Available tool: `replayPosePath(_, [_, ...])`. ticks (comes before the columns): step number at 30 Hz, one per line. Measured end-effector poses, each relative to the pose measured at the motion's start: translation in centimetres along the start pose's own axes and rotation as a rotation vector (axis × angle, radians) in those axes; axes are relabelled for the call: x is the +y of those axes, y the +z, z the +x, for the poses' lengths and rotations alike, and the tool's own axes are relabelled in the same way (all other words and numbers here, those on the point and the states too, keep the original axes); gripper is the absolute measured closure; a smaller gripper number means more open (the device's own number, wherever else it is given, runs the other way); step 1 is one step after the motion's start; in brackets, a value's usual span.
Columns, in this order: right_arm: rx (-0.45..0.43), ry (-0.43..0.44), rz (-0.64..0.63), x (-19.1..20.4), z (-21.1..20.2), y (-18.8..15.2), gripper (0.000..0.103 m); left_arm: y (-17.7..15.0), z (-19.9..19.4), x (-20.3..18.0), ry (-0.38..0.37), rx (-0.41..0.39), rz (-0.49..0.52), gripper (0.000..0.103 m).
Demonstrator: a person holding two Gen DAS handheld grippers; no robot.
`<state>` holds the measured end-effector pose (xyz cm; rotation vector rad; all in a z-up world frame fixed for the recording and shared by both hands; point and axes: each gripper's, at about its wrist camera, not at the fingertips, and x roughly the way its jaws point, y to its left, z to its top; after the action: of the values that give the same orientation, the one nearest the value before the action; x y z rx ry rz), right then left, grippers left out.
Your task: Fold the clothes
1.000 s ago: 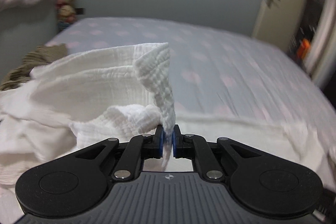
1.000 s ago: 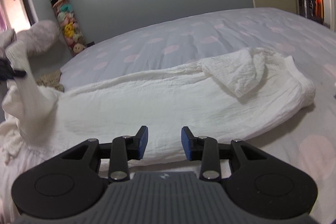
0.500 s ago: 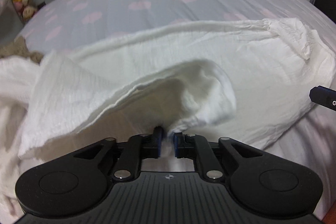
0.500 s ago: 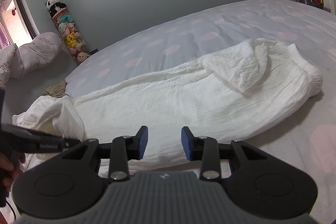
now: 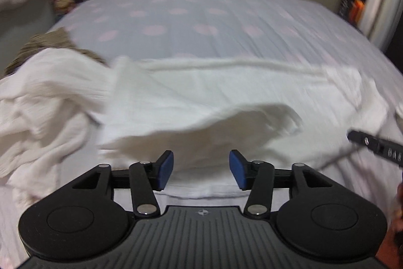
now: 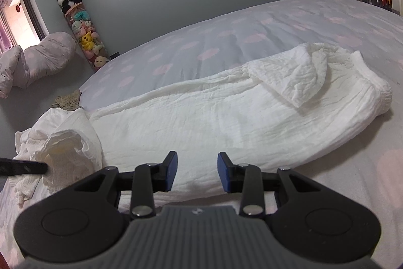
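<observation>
A long white crinkled garment (image 6: 226, 112) lies across the bed, one flap folded over at its right end. In the left wrist view the same garment (image 5: 201, 92) is blurred, and a loose folded flap (image 5: 214, 127) lies just past my left gripper (image 5: 201, 169). Its jaws are opening and the blue pads (image 5: 166, 169) do not press on the cloth. My right gripper (image 6: 197, 174) hovers open over the garment's near edge, nothing between its fingers. The garment's left end is bunched (image 6: 63, 145), with the left gripper's tip (image 6: 22, 168) beside it.
The bed (image 6: 252, 24) has a lilac sheet with pink dots. A brown cloth (image 6: 66, 101) lies at its far left corner. A pillow (image 6: 37, 59) and a tube of plush toys (image 6: 85, 34) stand by the wall. A hand (image 5: 398, 218) shows at the right edge.
My left gripper carried the pinched white flap down and across onto the garment, then its jaws spread and let the cloth go. The right gripper stayed still and open.
</observation>
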<state>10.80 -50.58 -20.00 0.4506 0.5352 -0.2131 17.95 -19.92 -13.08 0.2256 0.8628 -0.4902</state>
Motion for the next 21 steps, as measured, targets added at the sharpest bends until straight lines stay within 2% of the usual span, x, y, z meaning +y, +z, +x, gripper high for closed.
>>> replayPosePath(3, [-0.001, -0.003, -0.007, 0.1, 0.1, 0.0, 0.064, 0.3, 0.0, 1.8, 0.06, 0.023, -0.025, 0.057])
replayPosePath(6, [-0.003, -0.006, -0.008, 0.1, 0.0, 0.0, 0.064, 0.6, 0.8, 3.0, 0.074, 0.021, -0.067, 0.059])
replayPosePath(9, [-0.006, -0.006, -0.008, 0.1, -0.1, 0.0, 0.064, 1.3, 2.3, 3.3, 0.099, 0.034, -0.05, 0.059])
replayPosePath(13, [-0.007, -0.003, -0.007, 0.0, -0.1, -0.1, 0.063, 2.6, 5.8, 3.2, 0.153, 0.118, 0.019, 0.074])
replayPosePath(18, [-0.001, 0.004, 0.009, -0.1, 0.3, 0.0, 0.062, 6.1, 4.8, 2.1, 0.134, -0.021, 0.046, 0.075])
replayPosePath(21, [0.005, 0.015, 0.02, -0.2, 0.7, 0.1, 0.062, 8.3, 5.0, 0.3, 0.11, -0.056, 0.135, 0.075])
